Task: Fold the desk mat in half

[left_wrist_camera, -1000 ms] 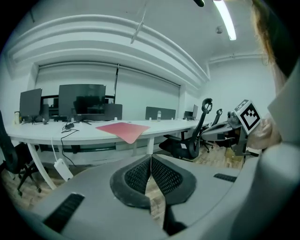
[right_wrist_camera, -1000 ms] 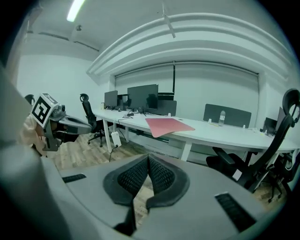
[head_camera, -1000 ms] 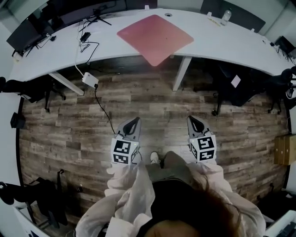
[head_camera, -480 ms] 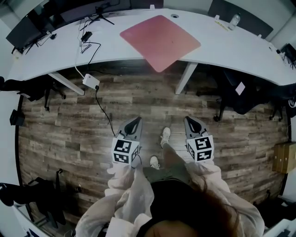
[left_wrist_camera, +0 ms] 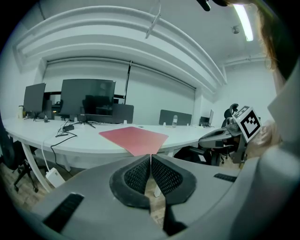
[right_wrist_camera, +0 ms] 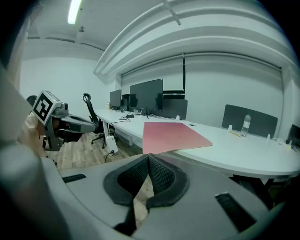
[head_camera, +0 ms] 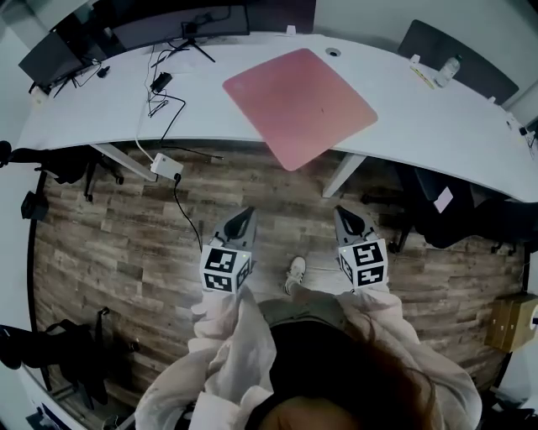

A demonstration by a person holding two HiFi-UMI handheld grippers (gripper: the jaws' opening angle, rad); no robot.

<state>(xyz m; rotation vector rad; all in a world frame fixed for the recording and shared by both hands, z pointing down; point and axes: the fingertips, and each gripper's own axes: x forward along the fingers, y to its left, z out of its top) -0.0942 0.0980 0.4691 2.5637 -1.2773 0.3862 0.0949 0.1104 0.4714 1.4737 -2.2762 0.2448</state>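
Observation:
A pink desk mat (head_camera: 300, 102) lies flat and turned like a diamond on the long white desk (head_camera: 101, 101), one corner hanging over the near edge. It also shows ahead in the left gripper view (left_wrist_camera: 134, 138) and the right gripper view (right_wrist_camera: 173, 135). My left gripper (head_camera: 246, 213) and right gripper (head_camera: 342, 213) hover over the wooden floor, well short of the desk. Both are shut with nothing between the jaws (left_wrist_camera: 150, 159) (right_wrist_camera: 148, 158).
Monitors (head_camera: 181, 23), a tripod and black cables (head_camera: 160, 88) sit at the desk's far left. A white power strip (head_camera: 165, 166) hangs below the edge. Black office chairs (head_camera: 454, 210) stand under the desk at right; a cardboard box (head_camera: 511, 321) sits at far right. A water bottle (right_wrist_camera: 245, 125) stands on the desk.
The desk and mat have come closer in the head view as the person walks forward. Both grippers stay shut, held out in front.

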